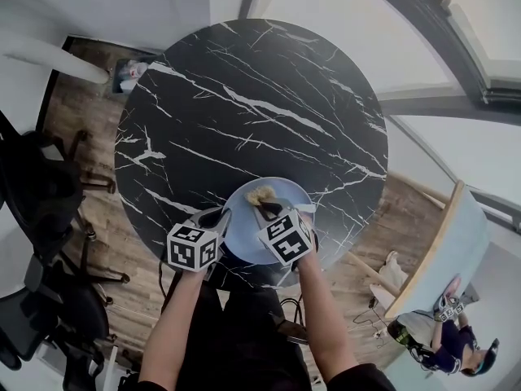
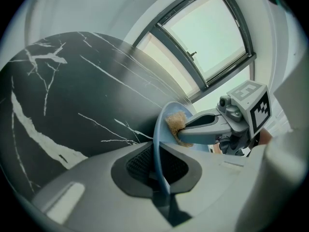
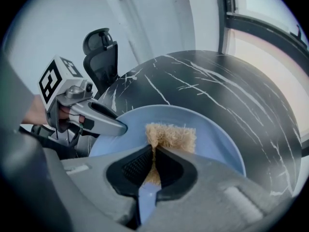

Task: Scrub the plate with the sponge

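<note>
A light blue plate [image 1: 244,218] lies at the near edge of the round black marble table [image 1: 244,104]. My left gripper [image 1: 213,222] is shut on the plate's left rim; in the left gripper view the plate [image 2: 161,129] stands edge-on between the pads. A tan sponge [image 1: 262,195] rests on the plate's far part, with my right gripper [image 1: 270,210] shut on it. In the right gripper view the sponge [image 3: 169,137] lies flat on the plate [image 3: 217,139], pinched between the jaws, and the left gripper [image 3: 120,128] clamps the rim at the left.
A black office chair [image 1: 37,194] stands left of the table and shows as the chair [image 3: 99,50] behind it. A pale curved panel [image 1: 444,251] and another person [image 1: 452,344] are at the lower right. A window [image 2: 212,37] lies beyond the table.
</note>
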